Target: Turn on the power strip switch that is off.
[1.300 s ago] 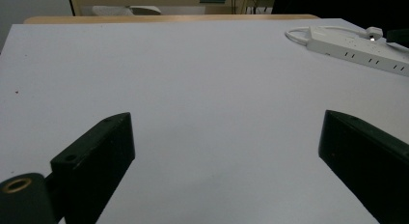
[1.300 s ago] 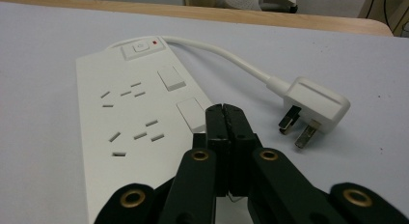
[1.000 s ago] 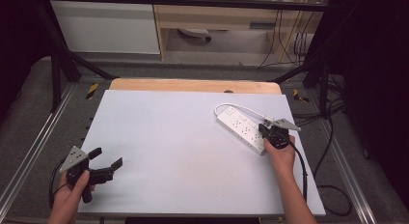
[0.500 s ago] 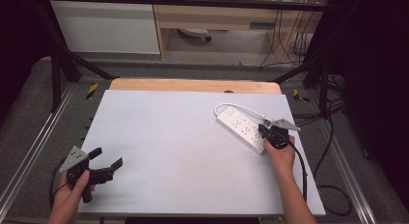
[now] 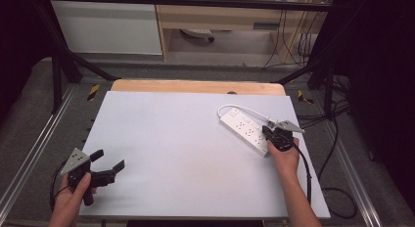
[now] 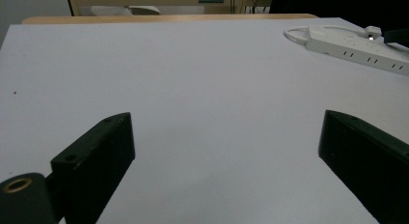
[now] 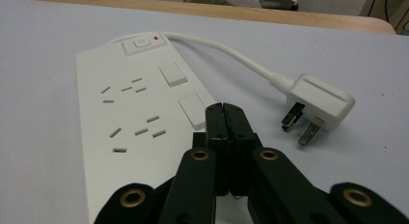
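My right gripper [image 5: 272, 134] is clenched with nothing between its jaws, tips over the near end of the power strip [image 5: 244, 131] at the right side of the counter [image 5: 176, 139]. The plug [image 7: 318, 102] (prongs bare) lies beside the strip on its short cable. My left gripper [image 5: 108, 166] is spread wide at the counter's near left corner, well apart from the strip

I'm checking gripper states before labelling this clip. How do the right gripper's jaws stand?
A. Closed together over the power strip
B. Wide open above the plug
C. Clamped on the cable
A: in the right gripper view the right gripper has its jaws pressed together with nothing between them, over the white power strip.
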`<state>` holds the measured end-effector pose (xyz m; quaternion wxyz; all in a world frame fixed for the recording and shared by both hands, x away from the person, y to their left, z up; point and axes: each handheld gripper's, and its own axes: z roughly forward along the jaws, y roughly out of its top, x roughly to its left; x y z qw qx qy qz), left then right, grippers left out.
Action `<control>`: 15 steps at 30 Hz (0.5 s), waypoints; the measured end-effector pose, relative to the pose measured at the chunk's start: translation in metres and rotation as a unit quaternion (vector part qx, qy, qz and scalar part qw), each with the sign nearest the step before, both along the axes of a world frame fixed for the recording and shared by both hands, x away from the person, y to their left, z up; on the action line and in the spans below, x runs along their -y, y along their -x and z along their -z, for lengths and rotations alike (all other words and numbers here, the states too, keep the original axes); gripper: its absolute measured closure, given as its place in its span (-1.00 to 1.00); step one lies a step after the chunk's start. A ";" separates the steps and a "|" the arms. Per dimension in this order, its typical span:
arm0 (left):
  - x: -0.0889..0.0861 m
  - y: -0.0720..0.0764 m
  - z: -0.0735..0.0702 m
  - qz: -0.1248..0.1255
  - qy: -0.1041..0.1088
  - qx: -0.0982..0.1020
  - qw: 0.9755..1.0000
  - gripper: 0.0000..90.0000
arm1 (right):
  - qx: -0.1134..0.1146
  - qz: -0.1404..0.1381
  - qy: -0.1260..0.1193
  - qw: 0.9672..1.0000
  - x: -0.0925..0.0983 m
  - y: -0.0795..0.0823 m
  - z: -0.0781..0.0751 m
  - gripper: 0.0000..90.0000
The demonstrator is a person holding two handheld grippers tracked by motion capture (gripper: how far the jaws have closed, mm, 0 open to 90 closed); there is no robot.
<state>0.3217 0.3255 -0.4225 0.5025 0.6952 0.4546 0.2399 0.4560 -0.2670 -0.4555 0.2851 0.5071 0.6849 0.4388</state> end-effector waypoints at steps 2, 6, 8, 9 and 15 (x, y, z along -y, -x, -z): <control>0.001 0.000 0.000 0.001 0.002 -0.002 1.000 -0.87 | 0.000 0.000 0.000 1.000 0.000 0.000 0.000 1.00; 0.001 0.000 0.000 0.001 0.001 0.000 1.000 -0.87 | 0.000 0.001 0.000 1.000 0.001 0.000 0.000 1.00; 0.000 0.000 0.000 0.000 0.001 0.000 1.000 -0.87 | -0.001 0.001 -0.001 1.000 0.001 0.000 0.000 1.00; 0.001 0.000 0.000 0.001 0.003 -0.001 1.000 -0.87 | -0.001 0.002 -0.002 1.000 0.001 0.000 0.000 1.00; 0.001 0.000 0.000 0.001 0.002 0.000 1.000 -0.87 | -0.001 0.001 -0.003 1.000 0.001 0.000 0.000 1.00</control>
